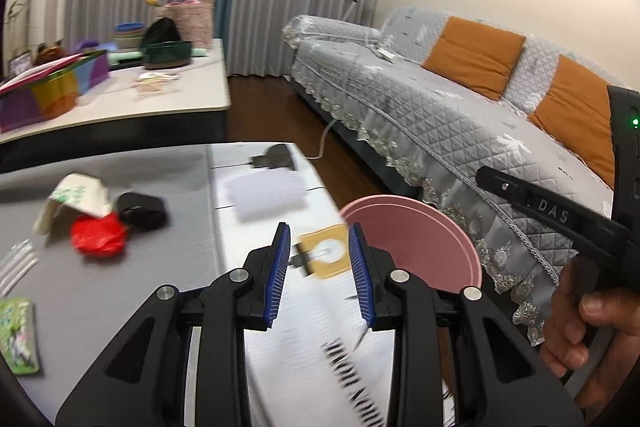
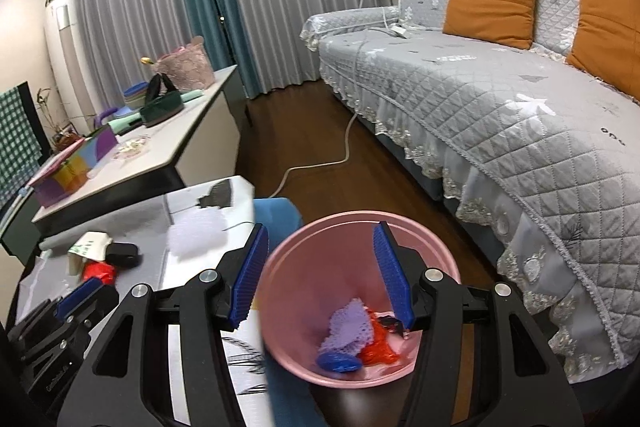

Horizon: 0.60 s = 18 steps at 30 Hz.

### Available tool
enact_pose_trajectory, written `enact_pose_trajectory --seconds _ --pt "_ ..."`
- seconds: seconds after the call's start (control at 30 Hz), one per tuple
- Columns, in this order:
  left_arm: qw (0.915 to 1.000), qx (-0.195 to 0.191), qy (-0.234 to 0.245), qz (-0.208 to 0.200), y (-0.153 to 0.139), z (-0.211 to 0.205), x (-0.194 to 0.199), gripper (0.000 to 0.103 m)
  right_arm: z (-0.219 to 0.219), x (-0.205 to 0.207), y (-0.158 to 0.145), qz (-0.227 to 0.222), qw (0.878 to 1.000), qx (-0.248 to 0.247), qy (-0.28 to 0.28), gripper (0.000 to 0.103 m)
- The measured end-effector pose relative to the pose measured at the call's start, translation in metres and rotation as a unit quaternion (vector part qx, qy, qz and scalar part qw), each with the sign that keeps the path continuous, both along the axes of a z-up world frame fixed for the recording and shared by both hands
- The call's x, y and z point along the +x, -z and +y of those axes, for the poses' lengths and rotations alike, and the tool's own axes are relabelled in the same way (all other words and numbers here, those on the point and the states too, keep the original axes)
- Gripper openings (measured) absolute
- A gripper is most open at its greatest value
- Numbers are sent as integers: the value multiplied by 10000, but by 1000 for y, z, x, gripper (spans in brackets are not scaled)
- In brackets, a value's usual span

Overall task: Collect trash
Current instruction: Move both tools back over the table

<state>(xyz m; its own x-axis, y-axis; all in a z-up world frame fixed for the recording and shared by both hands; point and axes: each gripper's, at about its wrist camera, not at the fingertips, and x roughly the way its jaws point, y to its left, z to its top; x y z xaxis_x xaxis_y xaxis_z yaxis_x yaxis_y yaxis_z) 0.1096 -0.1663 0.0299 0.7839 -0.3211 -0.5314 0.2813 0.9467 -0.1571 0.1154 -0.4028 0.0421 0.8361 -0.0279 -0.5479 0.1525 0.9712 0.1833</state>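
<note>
Trash (image 2: 356, 339) inside pink bin (image 2: 280, 267) shows only from right gripper (image 2: 320, 275); both grippers' jaws open, empty; left gripper (image 1: 320, 259)

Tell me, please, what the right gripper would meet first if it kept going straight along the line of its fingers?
Most likely the pink bin. The right gripper is open and empty, and its fingers frame the bin's mouth, so it would probably enter and reach the purple mesh and red scrap at the bottom. Depth is unclear.

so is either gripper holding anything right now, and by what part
Nothing is held. The left gripper is open over the table, and the right gripper is open above the pink bin, fingers empty.
</note>
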Motion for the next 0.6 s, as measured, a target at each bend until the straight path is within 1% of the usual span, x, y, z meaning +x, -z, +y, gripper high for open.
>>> enact_pose_trajectory --seconds 0.1,0.27,0.37,0.43,0.6 --pt "9998 -62 -199 12 0 20 -6 31 14 -3 -2 -49 9999 61 -121 55" --pt "9986 -168 -502 -22 2 54 -11 31 36 -3 0 -55 9994 27 -347 53" --pt "9974 -217 -690 -36 4 72 -7 30 47 2 3 -33 9991 52 -430 52" --pt "9965 -232 -802 -42 6 80 -4 31 51 6 6 -23 9987 131 -489 48" --pt "9934 -305 -1106 -26 14 107 8 31 66 17 13 -28 9975 298 -648 47"
